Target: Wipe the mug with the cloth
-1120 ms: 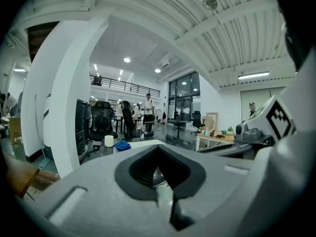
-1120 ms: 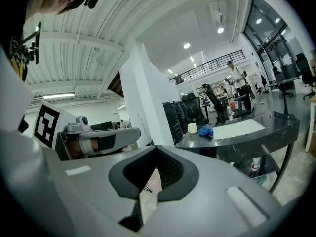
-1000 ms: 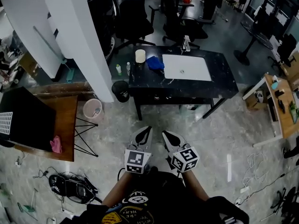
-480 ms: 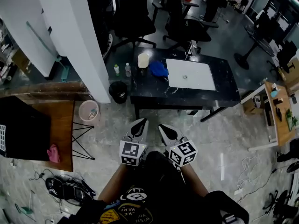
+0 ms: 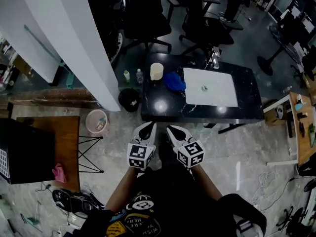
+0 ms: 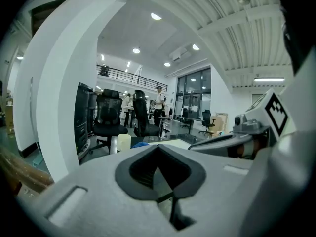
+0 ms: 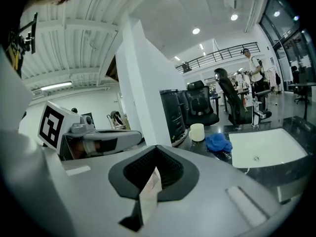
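A cream mug (image 5: pixel 156 71) stands at the left end of a black table (image 5: pixel 197 110), with a crumpled blue cloth (image 5: pixel 175 81) just to its right and a white mat (image 5: pixel 210 87) beyond that. My left gripper (image 5: pixel 146 129) and right gripper (image 5: pixel 174 132) are side by side close to my body, short of the table's near edge, both shut and holding nothing. The left gripper view has the mug (image 6: pixel 123 142) and cloth (image 6: pixel 140 144) far off past its gripper (image 6: pixel 158 148). The right gripper view has the mug (image 7: pixel 197 132) and cloth (image 7: pixel 217 142) beyond its gripper (image 7: pixel 157 151).
A slanted white pillar (image 5: pixel 84 43) rises at the left of the table, with a black bin (image 5: pixel 128 98) and a pink bucket (image 5: pixel 97 122) at its foot. Office chairs (image 5: pixel 148 19) stand behind the table. A wooden desk (image 5: pixel 66 147) is at my left.
The table with mug and cloth has drawn nearer and lower in the head view. Both grippers have travelled forward together toward it, still shut.
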`<state>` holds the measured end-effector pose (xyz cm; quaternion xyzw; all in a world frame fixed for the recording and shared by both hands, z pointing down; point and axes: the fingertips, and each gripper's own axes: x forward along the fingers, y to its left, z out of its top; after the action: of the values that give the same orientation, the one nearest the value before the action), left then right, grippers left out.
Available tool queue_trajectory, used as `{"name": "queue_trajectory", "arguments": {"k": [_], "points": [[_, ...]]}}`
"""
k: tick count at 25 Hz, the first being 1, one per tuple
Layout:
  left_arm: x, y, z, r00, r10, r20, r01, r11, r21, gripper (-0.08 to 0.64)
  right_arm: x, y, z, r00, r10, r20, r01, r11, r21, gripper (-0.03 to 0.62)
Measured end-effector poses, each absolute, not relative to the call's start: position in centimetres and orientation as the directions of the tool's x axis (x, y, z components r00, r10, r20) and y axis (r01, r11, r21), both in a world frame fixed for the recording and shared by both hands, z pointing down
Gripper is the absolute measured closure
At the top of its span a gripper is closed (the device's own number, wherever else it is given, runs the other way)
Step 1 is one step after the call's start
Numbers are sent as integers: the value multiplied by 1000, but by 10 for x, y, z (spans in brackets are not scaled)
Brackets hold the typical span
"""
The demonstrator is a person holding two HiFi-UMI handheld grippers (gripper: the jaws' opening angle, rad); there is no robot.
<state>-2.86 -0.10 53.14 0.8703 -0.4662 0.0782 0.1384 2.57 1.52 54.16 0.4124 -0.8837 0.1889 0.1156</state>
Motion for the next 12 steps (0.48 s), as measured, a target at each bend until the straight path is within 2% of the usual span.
{"name": "queue_trajectory", "arguments": {"k": [3, 6, 10, 11, 12], "points": [[-25, -66, 551, 537, -804, 254, -842, -498, 207, 557, 48, -50, 567, -612, -674, 414, -780, 601, -174, 591], [-12, -125, 569, 541, -802, 255, -841, -511, 178, 557, 74, -111, 597, -594, -658, 463, -781, 610, -134, 589], [-5, -187, 604, 529, -786, 320, -849, -491, 197, 557, 102, -185, 650, -489, -651, 580, -806, 592, -16, 584], [-4, -199, 612, 520, -785, 337, -854, -478, 206, 557, 106, -203, 659, -479, -651, 588, -809, 588, -8, 562], [-4, -210, 618, 512, -785, 350, -859, -467, 210, 557, 110, -220, 669, -475, -651, 592, -815, 579, -17, 512]]}}
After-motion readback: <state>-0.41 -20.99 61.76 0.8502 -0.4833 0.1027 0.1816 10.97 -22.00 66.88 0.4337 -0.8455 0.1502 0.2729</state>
